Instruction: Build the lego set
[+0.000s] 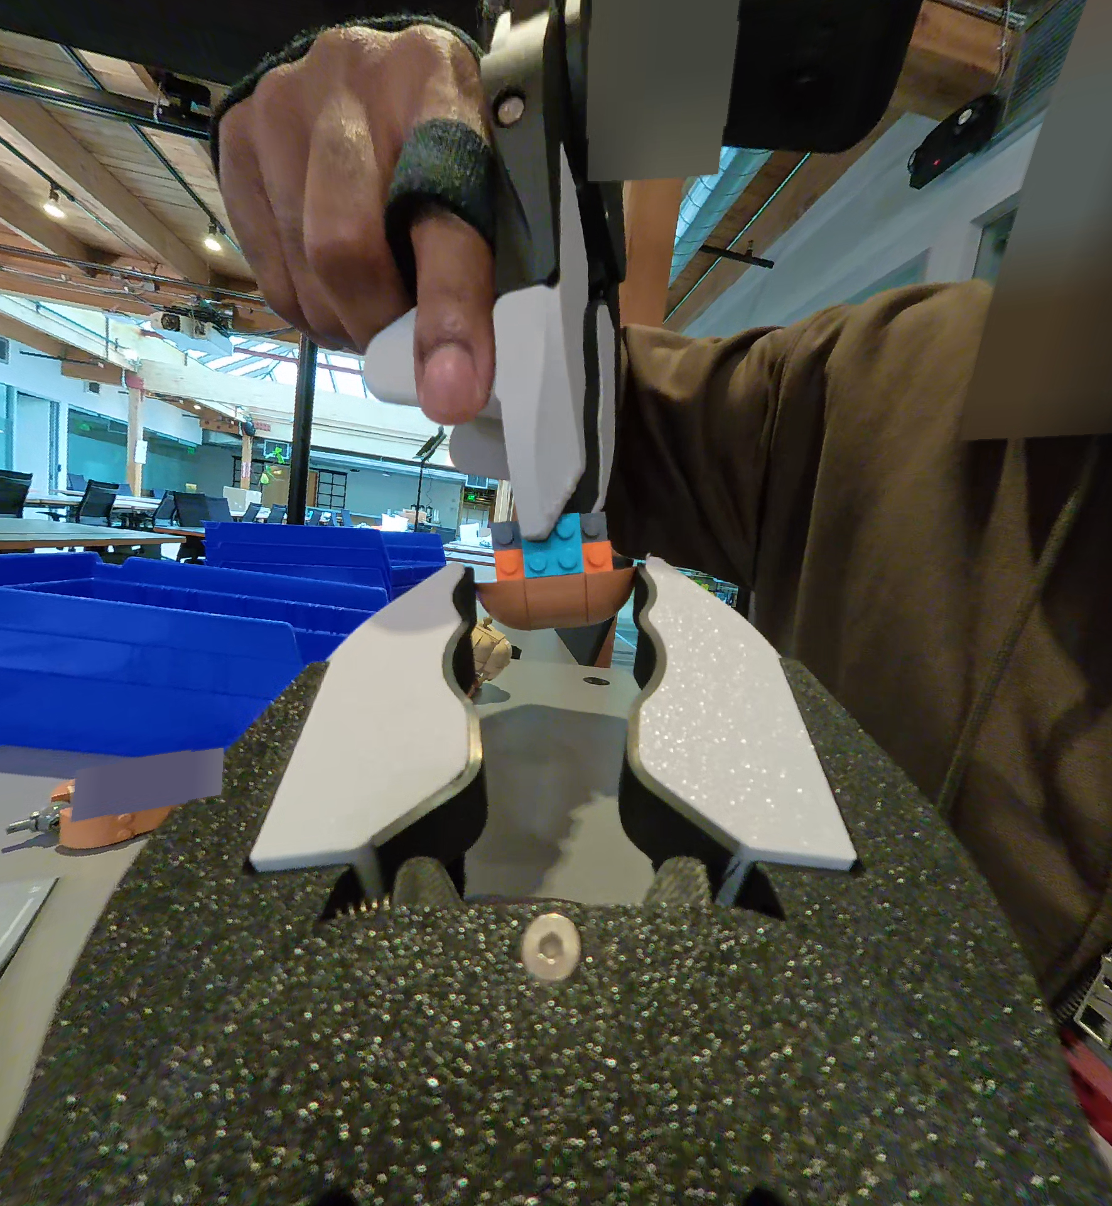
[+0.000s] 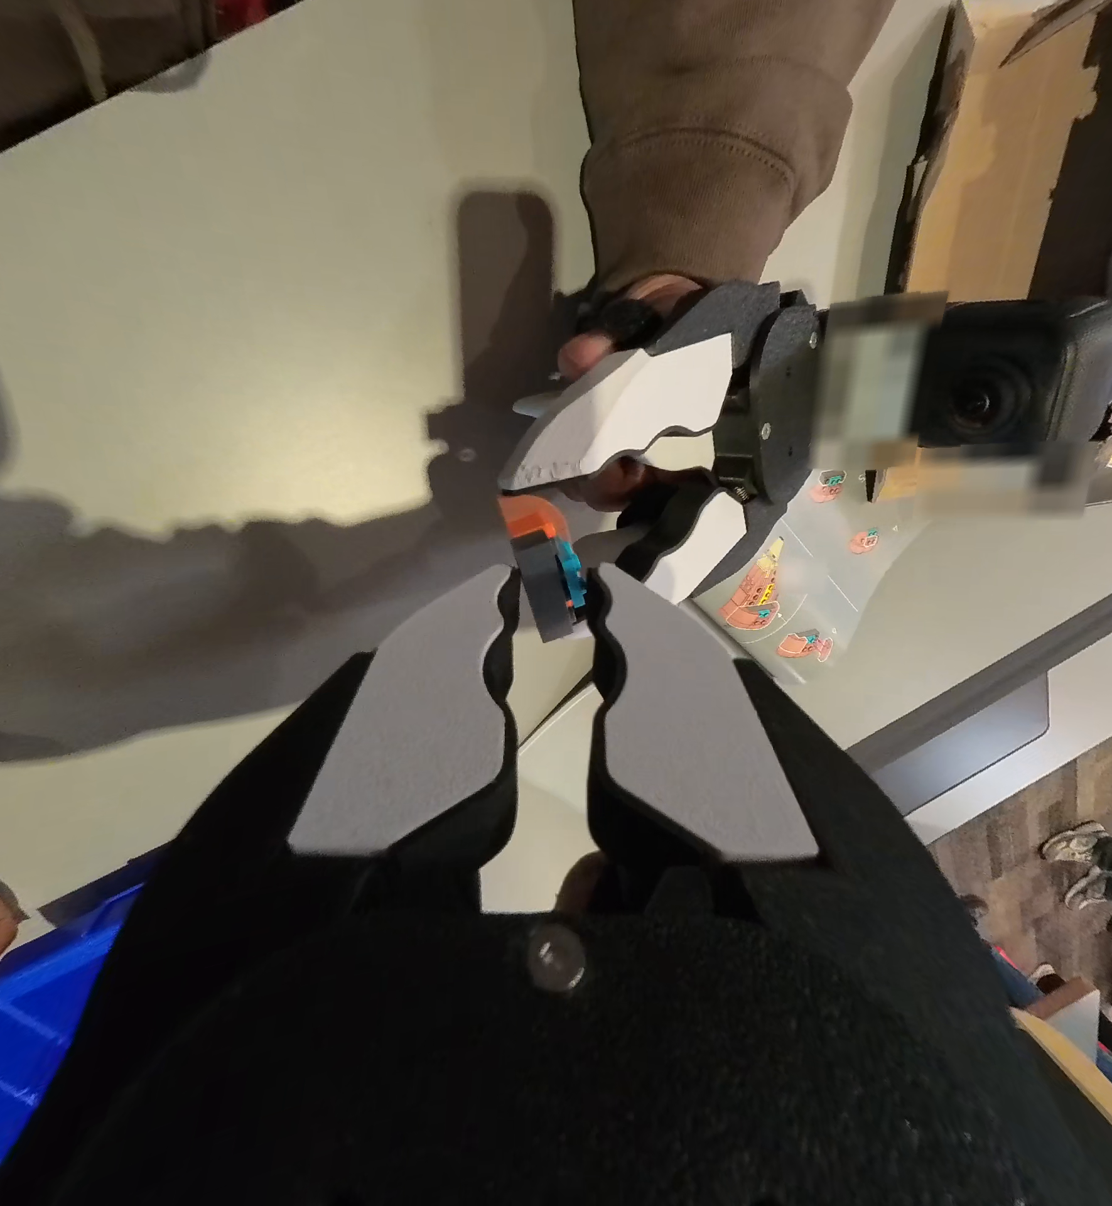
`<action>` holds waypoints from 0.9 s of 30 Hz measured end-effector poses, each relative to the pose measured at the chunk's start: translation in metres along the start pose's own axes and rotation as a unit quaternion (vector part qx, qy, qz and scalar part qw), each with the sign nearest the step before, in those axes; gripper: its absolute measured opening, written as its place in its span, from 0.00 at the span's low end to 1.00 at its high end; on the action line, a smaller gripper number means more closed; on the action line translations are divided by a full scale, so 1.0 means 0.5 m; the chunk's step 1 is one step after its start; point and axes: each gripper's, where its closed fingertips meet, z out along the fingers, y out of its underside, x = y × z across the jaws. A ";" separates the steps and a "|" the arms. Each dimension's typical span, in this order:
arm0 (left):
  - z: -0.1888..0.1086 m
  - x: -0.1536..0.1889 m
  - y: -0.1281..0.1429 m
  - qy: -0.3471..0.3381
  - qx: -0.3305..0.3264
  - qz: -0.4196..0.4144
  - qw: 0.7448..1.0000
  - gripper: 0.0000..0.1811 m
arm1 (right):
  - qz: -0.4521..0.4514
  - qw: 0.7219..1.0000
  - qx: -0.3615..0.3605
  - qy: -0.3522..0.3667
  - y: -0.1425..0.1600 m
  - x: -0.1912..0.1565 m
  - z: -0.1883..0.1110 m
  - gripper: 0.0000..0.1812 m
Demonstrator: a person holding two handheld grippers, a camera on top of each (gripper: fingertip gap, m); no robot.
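Observation:
A small lego assembly (image 1: 546, 603) has a brown curved hull with orange, teal and dark grey bricks on top. My left gripper (image 1: 556, 574) is shut on the hull and holds it above the table. My right gripper (image 1: 556, 522) comes down from above, its tips on the teal and grey top bricks. In the right wrist view, my right gripper (image 2: 553, 577) is shut across the grey and teal edge of the assembly (image 2: 543, 587). The left gripper (image 2: 543, 515) grips the orange and brown part from the upper right.
Blue bins (image 1: 148, 626) stand at the left. A brown lego part (image 1: 109, 829) and a small tan figure (image 1: 491, 652) lie on the table. An instruction booklet (image 2: 801, 587) lies near the edge of the white table (image 2: 214, 326). A cardboard box (image 2: 997, 163) stands beyond. Both grippers' tips are close together, under 4 cm apart.

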 end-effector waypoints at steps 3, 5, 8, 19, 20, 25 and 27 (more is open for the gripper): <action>-0.001 -0.002 0.003 -0.001 -0.005 -0.002 1.000 0.26 | 0.000 1.000 0.001 -0.001 0.002 -0.001 0.003 0.11; 0.000 -0.002 0.005 -0.001 -0.007 -0.004 1.000 0.26 | 0.001 1.000 0.002 -0.001 0.003 -0.002 0.004 0.10; 0.000 -0.001 0.006 0.001 -0.009 -0.006 1.000 0.26 | 0.000 1.000 0.003 -0.003 0.003 -0.004 0.005 0.10; 0.003 0.007 0.015 0.022 -0.021 -0.026 0.999 0.26 | -0.018 1.000 0.008 -0.014 -0.002 -0.016 0.009 0.09; 0.004 0.010 0.017 0.025 -0.023 -0.027 0.999 0.26 | -0.019 1.000 0.009 -0.016 -0.003 -0.018 0.010 0.09; 0.003 0.012 0.016 0.029 -0.023 -0.025 0.999 0.22 | -0.014 1.000 0.001 -0.020 0.004 -0.021 0.015 0.09; 0.003 0.011 0.020 0.029 -0.027 -0.028 0.999 0.22 | -0.012 1.000 0.002 -0.020 0.005 -0.023 0.016 0.09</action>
